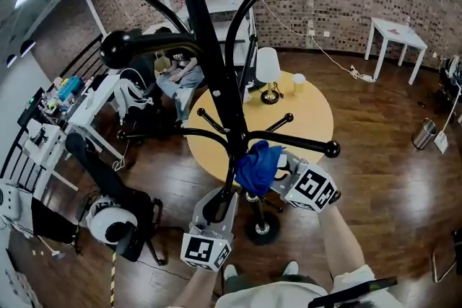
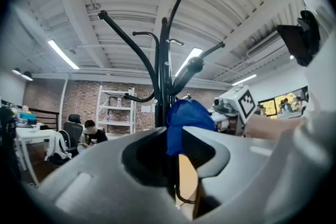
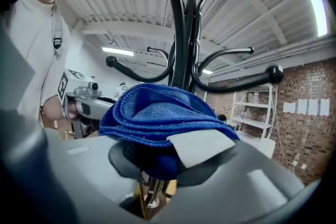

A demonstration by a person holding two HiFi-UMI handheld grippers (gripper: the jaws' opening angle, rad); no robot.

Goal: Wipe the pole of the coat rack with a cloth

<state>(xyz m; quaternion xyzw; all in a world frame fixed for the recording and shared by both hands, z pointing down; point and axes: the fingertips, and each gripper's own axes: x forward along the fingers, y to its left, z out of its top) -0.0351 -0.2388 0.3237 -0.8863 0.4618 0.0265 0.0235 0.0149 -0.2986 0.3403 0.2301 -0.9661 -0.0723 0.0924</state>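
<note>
The blue cloth [image 1: 254, 164] is clamped in the right hand-held gripper [image 1: 274, 171] and pressed against the pole [image 1: 215, 61], just under the lower hooks [image 1: 296, 137]. Below it, the pole is gripped by the left hand-held gripper [image 1: 219, 207]. Wiping seems underway low down; the long upper stretch is judged still to be done.

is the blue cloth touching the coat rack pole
Touching. Head view: the blue cloth, clamped in the right gripper, lies against the pole with no gap; the left gripper view agrees.
</note>
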